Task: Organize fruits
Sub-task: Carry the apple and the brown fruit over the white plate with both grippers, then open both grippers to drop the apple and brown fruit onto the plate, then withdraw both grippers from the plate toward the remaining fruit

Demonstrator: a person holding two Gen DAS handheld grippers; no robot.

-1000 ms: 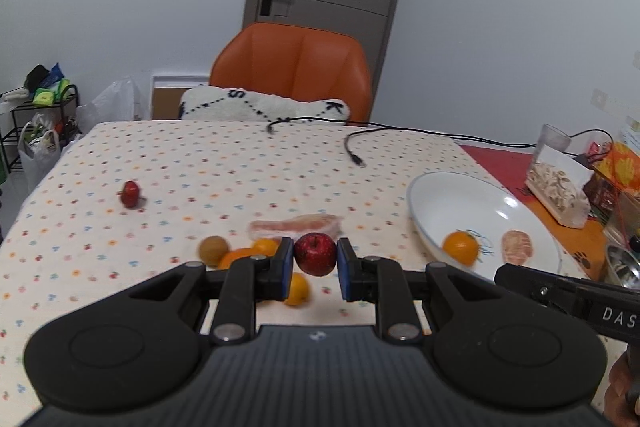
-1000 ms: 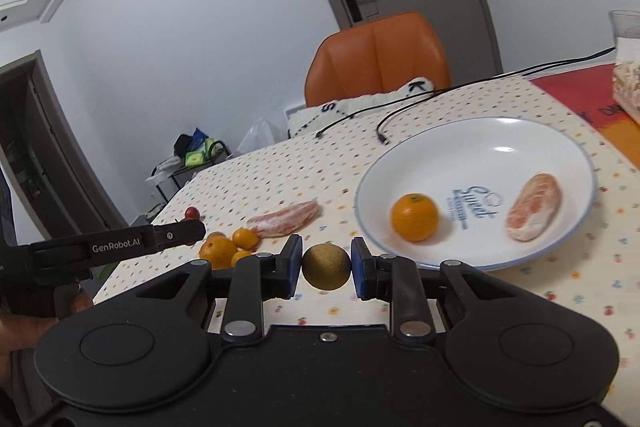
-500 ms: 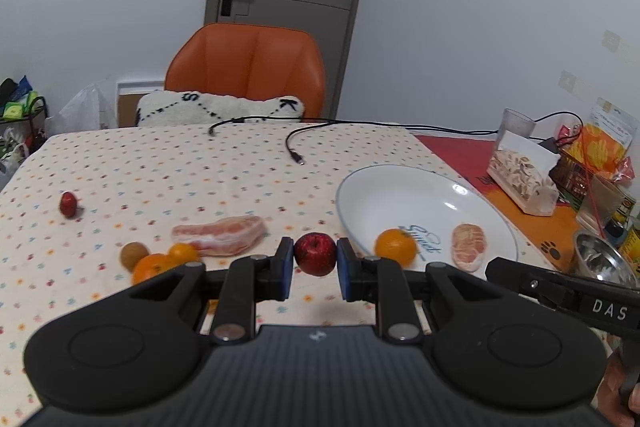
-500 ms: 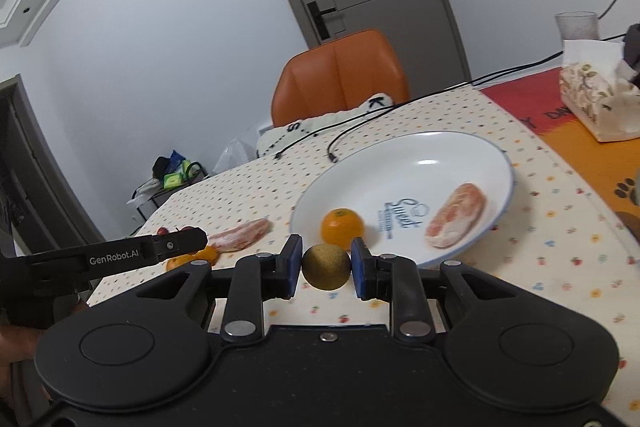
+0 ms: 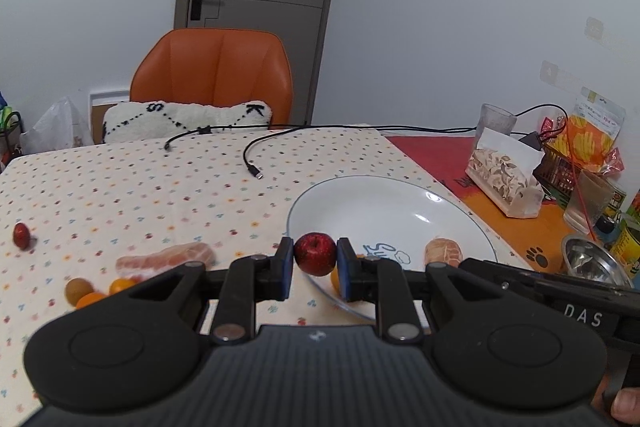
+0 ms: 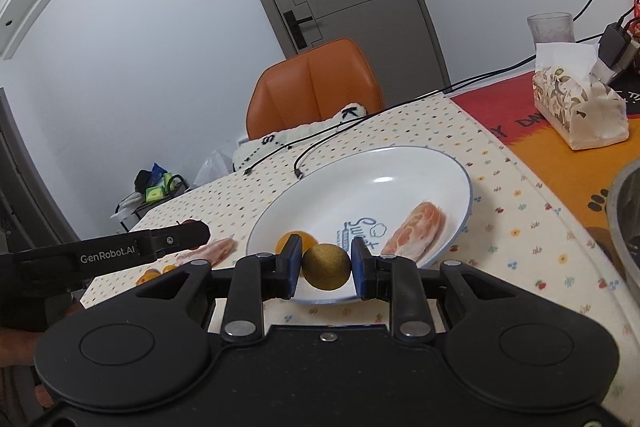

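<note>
My left gripper (image 5: pixel 315 254) is shut on a small red apple (image 5: pixel 315 253), held over the near rim of the white plate (image 5: pixel 384 203). My right gripper (image 6: pixel 326 267) is shut on a brown round fruit (image 6: pixel 326 267), also at the plate's near rim (image 6: pixel 460 171). The plate holds an orange (image 6: pixel 285 240) and a peeled citrus piece (image 6: pixel 416 231), which also shows in the left wrist view (image 5: pixel 443 251). On the cloth to the left lie a peeled pink citrus piece (image 5: pixel 164 259), small oranges (image 5: pixel 94 297), a brown fruit (image 5: pixel 78 289) and a red fruit (image 5: pixel 20 235).
Two black cables (image 5: pixel 256 147) lie on the dotted tablecloth at the back. An orange chair (image 5: pixel 212 75) with a cushion stands behind the table. A tissue box (image 6: pixel 576 107), a glass (image 5: pixel 494 121), a metal bowl (image 5: pixel 596 263) and snack packs crowd the right side.
Both grippers have moved right toward the plate with their fruits held; the plate now lies directly ahead and the loose fruits have slid to the left.
</note>
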